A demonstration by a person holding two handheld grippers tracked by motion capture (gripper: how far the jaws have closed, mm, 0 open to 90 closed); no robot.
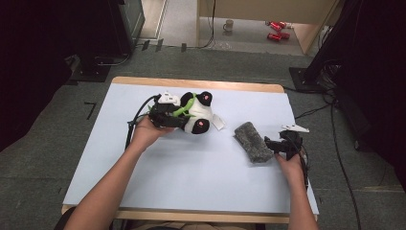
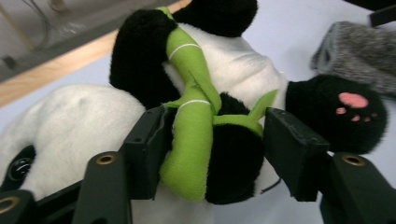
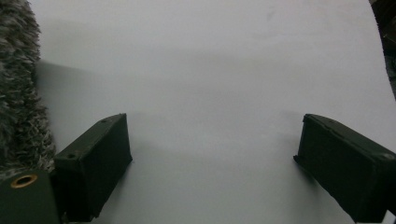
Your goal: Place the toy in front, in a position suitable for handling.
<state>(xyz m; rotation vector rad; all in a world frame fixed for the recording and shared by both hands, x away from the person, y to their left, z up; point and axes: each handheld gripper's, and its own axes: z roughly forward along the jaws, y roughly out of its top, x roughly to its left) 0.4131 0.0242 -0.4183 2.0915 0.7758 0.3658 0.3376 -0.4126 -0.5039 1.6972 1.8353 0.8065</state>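
Note:
A black-and-white plush panda [image 1: 202,116] holding a green bamboo stalk [image 2: 192,140] lies on its side at the back middle of the pale blue table [image 1: 191,177]. My left gripper [image 1: 184,116] reaches into it from the left. In the left gripper view its jaws straddle the stalk and a black limb [image 2: 233,163]; the left pad touches the stalk, the right pad sits at the leaf tip, and nothing looks squeezed. A grey fuzzy bundle [image 1: 253,142] lies to the right. My right gripper [image 1: 272,144] rests open on the table just beside it, nothing between its jaws [image 3: 212,158].
The panda's pink-padded paw [image 2: 348,109] points toward the grey bundle [image 2: 362,51]. Cables trail from both grippers over the table. On the floor beyond the table stand a mug [image 1: 229,25] and red cans [image 1: 276,29]; dark stands flank both sides.

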